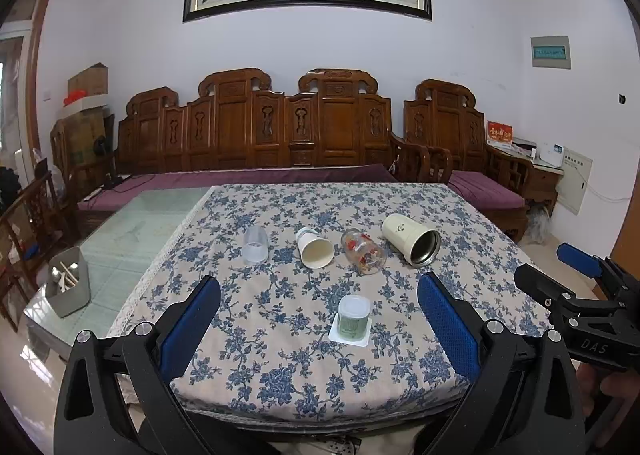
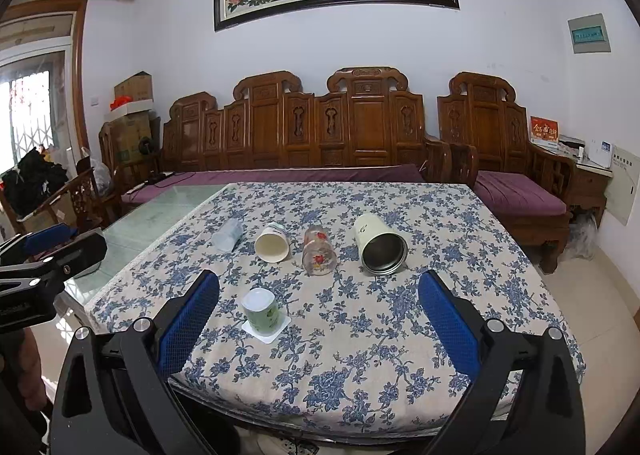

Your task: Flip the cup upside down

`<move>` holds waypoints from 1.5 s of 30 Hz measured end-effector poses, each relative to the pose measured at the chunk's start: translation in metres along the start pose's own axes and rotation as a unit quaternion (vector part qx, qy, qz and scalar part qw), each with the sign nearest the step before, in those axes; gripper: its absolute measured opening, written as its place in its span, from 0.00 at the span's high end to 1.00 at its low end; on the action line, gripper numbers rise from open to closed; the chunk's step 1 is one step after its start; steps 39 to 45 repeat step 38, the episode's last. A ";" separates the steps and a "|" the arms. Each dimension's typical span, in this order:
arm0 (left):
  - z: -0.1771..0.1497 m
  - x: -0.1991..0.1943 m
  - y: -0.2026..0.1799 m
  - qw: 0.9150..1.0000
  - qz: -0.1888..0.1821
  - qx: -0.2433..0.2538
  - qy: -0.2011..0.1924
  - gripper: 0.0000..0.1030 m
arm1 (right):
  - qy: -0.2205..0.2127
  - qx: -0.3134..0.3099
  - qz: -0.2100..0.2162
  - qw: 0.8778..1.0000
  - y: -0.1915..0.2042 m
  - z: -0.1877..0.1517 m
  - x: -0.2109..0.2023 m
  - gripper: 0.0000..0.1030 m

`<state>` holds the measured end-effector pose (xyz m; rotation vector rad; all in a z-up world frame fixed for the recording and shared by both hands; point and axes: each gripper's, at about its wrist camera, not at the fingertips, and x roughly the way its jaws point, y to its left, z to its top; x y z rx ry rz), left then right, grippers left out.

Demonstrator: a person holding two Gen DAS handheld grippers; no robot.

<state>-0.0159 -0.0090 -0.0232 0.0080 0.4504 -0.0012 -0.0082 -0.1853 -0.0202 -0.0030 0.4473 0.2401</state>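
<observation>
A desk (image 1: 460, 295) with a blue flower cloth (image 2: 360, 355) has five cups on it. The green cup (image 1: 353, 319) sits upside down on a small white square mat (image 1: 335, 336), near the front of the desk, and in the right wrist view it (image 2: 261, 311) is just beside the left finger of the right gripper. Behind it is a row of four cups. The frosted clear cup (image 1: 255, 245) is at the left end; it looks upside down in the left view, but in the right view it seems to lean, so I cannot tell for sure. Next to it the white paper cup (image 1: 315, 247) lies on its side with its open mouth toward the camera. The glass cup with red flowers (image 1: 363, 251) lies on its side too. At the right end the big cream metal cup (image 1: 411, 239) also lies on its side, and its shiny inside shows. The left gripper (image 1: 319, 329) is spread wide and holds nothing. The right gripper (image 2: 319, 329) is spread wide too and holds nothing. Both hang over the front edge of the desk. A gray box with sticks in it (image 1: 69, 282) sits on the glass part at the left. A brown wood bench (image 1: 256, 127) with a purple cushion stands behind the desk.
</observation>
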 end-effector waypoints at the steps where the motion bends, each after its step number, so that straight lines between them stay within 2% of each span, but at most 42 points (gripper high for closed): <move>1: 0.000 0.000 0.000 1.000 0.000 0.000 0.000 0.08 | 0.000 0.000 -0.001 1.000 0.000 0.000 0.001 0.03; 45: 0.001 -0.002 0.001 1.000 0.003 -0.001 -0.004 0.08 | 0.000 0.002 0.003 1.000 0.000 -0.002 0.001 0.03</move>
